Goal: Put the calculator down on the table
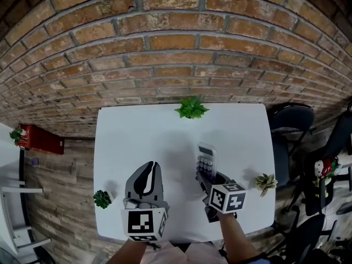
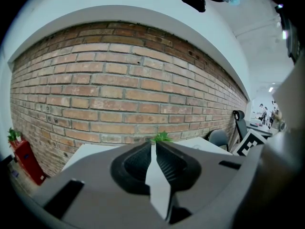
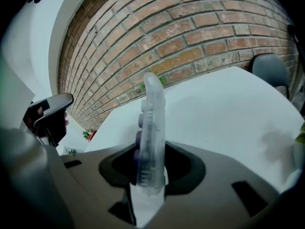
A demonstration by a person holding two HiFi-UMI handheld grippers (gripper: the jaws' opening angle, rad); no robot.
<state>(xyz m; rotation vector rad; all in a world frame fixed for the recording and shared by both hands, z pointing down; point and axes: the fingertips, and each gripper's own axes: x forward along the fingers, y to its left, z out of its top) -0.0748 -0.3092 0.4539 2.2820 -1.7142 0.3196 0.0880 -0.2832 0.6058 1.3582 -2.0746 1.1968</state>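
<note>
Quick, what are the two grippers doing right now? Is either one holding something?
Left gripper: jaws closed, holding nothing.
Right gripper: jaws closed on the calculator, gripped by its edge.

- The calculator (image 1: 207, 159), slim and pale with rows of keys facing up, sat clamped at its near end in your right gripper (image 1: 205, 176).
- It pointed away from you over the white table (image 1: 137, 142), right of centre; contact with the top could not be told.
</note>
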